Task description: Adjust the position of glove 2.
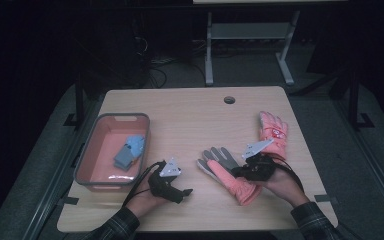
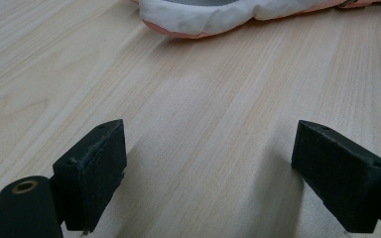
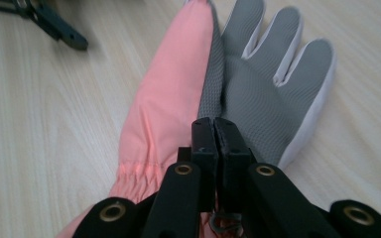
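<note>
Right gripper view shows your right gripper (image 3: 214,130) with its jaws pinched together over the palm-up glove (image 3: 258,94) lying mid-table; whether fabric is caught between them, you cannot tell. The glove looks soft, padded and light, so it will likely flop; take the gathered cuff. Your left gripper (image 2: 208,163) rests spread wide, holding nothing.

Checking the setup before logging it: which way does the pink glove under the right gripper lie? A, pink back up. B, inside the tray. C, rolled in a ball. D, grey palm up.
D: the glove shows its grey textured palm upward, flat on the table, beneath the right gripper.
</note>
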`<state>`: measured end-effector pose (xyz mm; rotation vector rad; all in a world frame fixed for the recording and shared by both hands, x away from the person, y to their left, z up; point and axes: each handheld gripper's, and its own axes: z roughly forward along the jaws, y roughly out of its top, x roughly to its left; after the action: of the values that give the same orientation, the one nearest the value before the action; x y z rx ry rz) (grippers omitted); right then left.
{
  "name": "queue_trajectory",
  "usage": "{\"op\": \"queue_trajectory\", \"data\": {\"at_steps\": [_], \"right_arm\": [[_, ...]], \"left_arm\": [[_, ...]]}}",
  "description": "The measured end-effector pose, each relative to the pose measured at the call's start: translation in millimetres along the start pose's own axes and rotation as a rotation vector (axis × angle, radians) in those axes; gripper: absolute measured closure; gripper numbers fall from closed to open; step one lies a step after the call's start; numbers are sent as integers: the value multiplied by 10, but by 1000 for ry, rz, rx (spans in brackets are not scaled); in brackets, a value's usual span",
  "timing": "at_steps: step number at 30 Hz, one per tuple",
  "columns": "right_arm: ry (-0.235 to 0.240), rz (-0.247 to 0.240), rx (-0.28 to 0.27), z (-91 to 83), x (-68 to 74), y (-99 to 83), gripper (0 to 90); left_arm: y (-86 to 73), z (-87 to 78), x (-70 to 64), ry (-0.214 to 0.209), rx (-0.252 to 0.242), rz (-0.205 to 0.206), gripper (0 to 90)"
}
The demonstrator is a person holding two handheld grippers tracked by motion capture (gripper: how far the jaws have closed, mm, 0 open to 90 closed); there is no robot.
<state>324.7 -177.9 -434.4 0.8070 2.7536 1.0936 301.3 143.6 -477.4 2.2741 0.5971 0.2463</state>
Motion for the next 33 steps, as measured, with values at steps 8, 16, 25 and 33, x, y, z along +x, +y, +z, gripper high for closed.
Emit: {"op": "queue_trajectory", "data": {"at_steps": [8,16,25,33], "right_arm": [[-81,57,-59,-221,-120,-16,899],[-129,109,15,-36,-272,-64,899],[-109,84,28,154,-251,49,899],[-107,86,6,136,-228,79,856]], "left_arm": [[-1,3,0,1,-4,0,131],[4,2,2,0,2,-1,131],[4,3,1,0,0,-2,131],[4,3,2,0,0,-2,131]]}}
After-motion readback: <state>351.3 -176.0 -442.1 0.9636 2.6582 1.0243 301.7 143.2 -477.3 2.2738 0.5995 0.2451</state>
